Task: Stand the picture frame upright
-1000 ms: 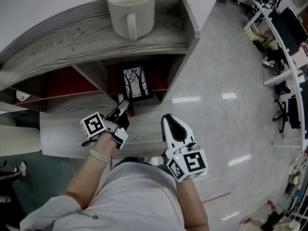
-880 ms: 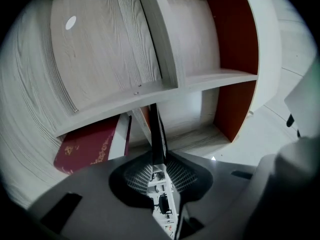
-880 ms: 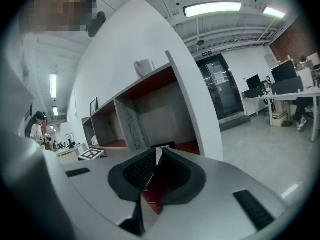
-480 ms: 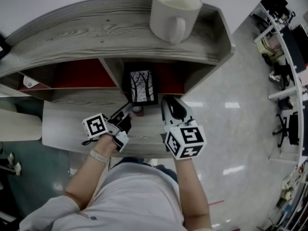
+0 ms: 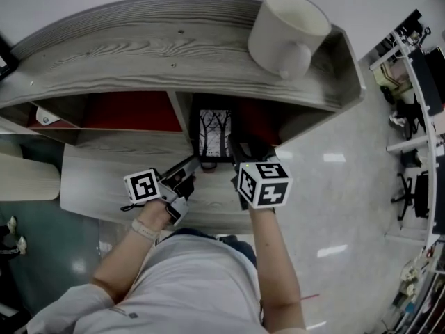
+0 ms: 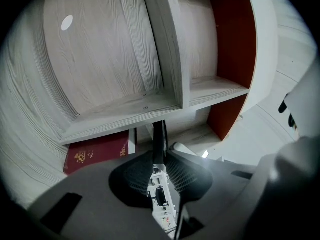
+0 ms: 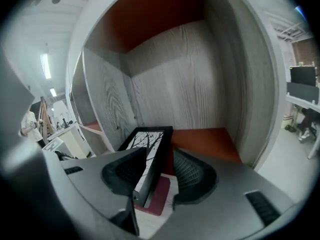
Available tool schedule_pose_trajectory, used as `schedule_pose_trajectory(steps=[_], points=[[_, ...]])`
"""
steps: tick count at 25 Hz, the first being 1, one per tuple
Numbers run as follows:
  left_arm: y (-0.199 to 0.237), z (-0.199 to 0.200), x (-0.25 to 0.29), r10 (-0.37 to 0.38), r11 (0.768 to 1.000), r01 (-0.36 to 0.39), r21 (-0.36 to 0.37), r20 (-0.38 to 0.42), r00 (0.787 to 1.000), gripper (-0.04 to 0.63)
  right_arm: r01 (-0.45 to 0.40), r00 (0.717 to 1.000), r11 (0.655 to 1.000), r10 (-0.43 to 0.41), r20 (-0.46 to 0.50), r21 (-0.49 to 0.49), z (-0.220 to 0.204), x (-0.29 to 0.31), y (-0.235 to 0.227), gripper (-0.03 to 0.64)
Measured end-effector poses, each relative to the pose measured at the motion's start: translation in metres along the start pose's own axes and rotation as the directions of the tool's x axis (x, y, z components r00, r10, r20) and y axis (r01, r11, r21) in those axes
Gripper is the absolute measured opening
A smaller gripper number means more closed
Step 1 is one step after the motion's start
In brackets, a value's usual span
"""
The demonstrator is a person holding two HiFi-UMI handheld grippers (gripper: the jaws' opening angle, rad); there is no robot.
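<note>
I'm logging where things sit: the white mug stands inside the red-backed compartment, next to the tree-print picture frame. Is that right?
Not quite. The white mug stands on top of the shelf unit, not inside a compartment, as the head view shows. The tree-print picture frame is indeed in the red-backed compartment.

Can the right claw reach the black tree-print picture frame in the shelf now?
Probably yes. The right claw, whose jaws have just been opening, already has the black tree-print picture frame between them; nothing stands in the way.
</note>
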State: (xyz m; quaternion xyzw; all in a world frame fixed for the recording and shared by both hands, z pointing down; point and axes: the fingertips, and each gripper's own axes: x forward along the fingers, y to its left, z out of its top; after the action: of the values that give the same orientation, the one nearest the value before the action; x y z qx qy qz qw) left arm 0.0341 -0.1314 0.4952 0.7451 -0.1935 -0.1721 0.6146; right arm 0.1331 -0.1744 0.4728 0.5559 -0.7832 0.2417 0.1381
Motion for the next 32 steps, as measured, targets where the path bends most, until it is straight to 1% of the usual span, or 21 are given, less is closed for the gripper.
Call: schedule_pose_trajectory(steps=[6, 10, 15, 17, 22, 26, 32], points=[[0.005, 0.001, -0.001, -0.008, 1.000, 0.007, -0.015, -0.033, 0.999, 0.089, -0.003, 0.999, 1.000, 0.003, -0.053, -0.003, 0.001, 0.018, 0.000, 0.158], [0.008, 0.002, -0.002, -0.009, 1.000, 0.008, -0.009, -0.059, 0.998, 0.089, -0.046, 0.995, 0.999, 0.048, -0.091, 0.029, 0.000, 0.027, 0.003, 0.158], [0.012, 0.002, -0.002, -0.009, 1.000, 0.007, -0.023, -0.080, 0.997, 0.090, -0.087, 0.990, 0.994, 0.093, -0.110, 0.060, -0.002, 0.029, 0.004, 0.156], [0.014, 0.001, -0.002, -0.002, 1.000, 0.001, -0.018, -0.089, 0.996, 0.089, -0.098, 0.988, 0.993, 0.106, -0.115, 0.073, -0.003, 0.029, 0.004, 0.152], [0.016, 0.001, -0.001, -0.003, 1.000, 0.002, -0.009, -0.099, 0.995, 0.091, -0.116, 0.988, 0.988, 0.125, -0.088, 0.101, -0.002, 0.028, 0.006, 0.141], [0.018, 0.004, 0.000, 0.005, 1.000, -0.005, -0.004, -0.097, 0.995, 0.091, -0.094, 0.993, 0.992, 0.099, -0.062, 0.086, 0.000, 0.025, 0.005, 0.130], [0.012, 0.006, 0.005, -0.022, 1.000, 0.021, -0.015, -0.088, 0.996, 0.091, -0.082, 0.996, 0.993, 0.081, 0.022, 0.089, 0.013, 0.018, 0.004, 0.110]])
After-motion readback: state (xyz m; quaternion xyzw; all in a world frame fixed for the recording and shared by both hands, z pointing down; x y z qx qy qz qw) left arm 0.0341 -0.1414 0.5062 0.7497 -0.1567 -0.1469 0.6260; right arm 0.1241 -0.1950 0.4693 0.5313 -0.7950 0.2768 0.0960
